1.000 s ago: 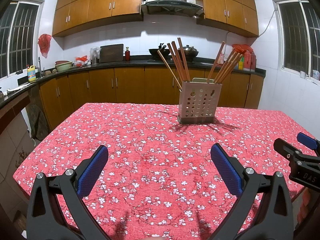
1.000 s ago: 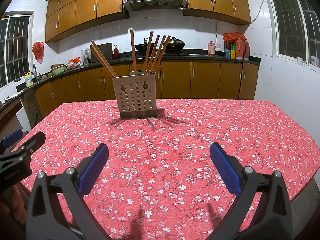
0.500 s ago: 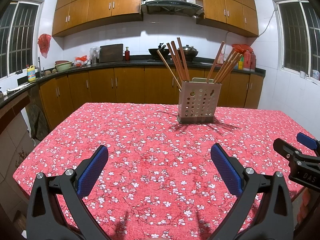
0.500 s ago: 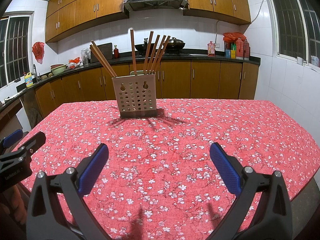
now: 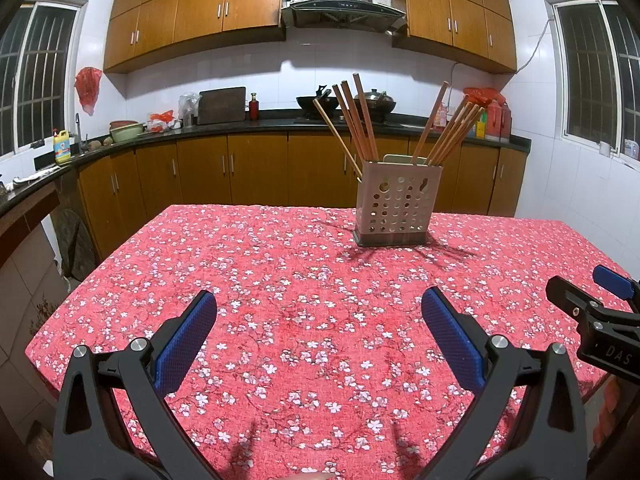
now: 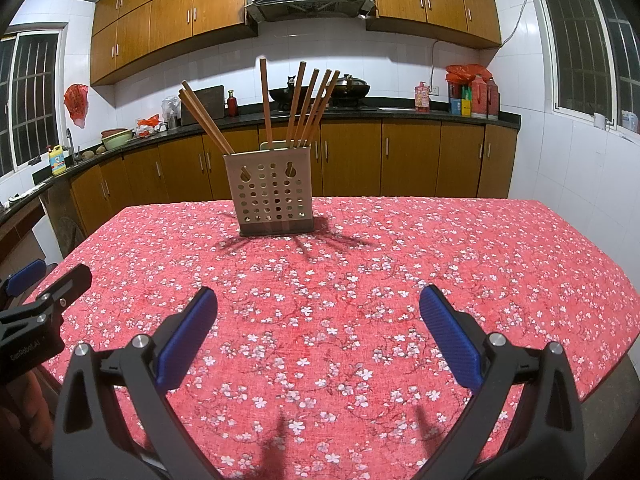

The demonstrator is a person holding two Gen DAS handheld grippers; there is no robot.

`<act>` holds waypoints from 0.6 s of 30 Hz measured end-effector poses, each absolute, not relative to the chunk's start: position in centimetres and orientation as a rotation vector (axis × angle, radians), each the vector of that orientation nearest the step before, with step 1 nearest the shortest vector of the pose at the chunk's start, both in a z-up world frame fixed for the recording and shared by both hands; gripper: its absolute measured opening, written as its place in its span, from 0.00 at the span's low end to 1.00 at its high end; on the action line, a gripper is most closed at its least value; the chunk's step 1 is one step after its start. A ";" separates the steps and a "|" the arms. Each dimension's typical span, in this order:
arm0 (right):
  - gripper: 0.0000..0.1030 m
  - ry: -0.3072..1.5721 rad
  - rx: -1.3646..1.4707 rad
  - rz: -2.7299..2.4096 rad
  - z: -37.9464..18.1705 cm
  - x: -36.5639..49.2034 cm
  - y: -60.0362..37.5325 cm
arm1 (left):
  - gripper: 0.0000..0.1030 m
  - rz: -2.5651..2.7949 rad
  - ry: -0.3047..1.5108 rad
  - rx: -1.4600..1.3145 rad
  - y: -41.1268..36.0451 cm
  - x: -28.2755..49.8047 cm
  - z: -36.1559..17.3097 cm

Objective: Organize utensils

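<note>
A beige perforated utensil holder [image 5: 398, 204] stands upright on the far part of the table, also in the right wrist view [image 6: 272, 194]. Several wooden chopsticks [image 5: 360, 120] stand in it, fanned out left and right, and show in the right wrist view too [image 6: 308, 108]. My left gripper [image 5: 318, 328] is open and empty, low over the near part of the table. My right gripper [image 6: 318, 326] is open and empty, beside the left one at about the same distance from the holder. Each gripper shows at the edge of the other's view.
The table [image 5: 280, 280] has a red floral cloth. Its left edge [image 5: 80, 284] and right edge [image 6: 592, 264] drop to the floor. Kitchen counters and brown cabinets [image 5: 248, 168] run behind and along the left wall.
</note>
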State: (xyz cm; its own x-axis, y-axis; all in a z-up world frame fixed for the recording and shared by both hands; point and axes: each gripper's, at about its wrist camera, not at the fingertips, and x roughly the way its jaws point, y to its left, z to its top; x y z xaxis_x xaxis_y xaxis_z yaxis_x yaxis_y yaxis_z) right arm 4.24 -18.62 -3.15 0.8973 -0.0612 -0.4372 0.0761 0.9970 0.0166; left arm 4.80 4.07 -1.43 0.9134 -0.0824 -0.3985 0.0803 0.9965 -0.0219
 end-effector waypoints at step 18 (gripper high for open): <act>0.96 0.454 0.036 -0.070 -3.3 4.3 -18.5 | 0.98 -0.083 0.395 0.019 3.9 4.6 -1.5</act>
State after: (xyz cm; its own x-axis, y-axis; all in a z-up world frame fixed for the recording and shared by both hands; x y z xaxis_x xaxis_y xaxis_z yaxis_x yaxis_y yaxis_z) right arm 4.28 -18.50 -3.26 0.8965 -0.0593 -0.4391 0.0755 0.9970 0.0195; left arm 4.62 3.87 -1.54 0.9196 -0.0765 -0.3853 0.0841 0.9965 0.0028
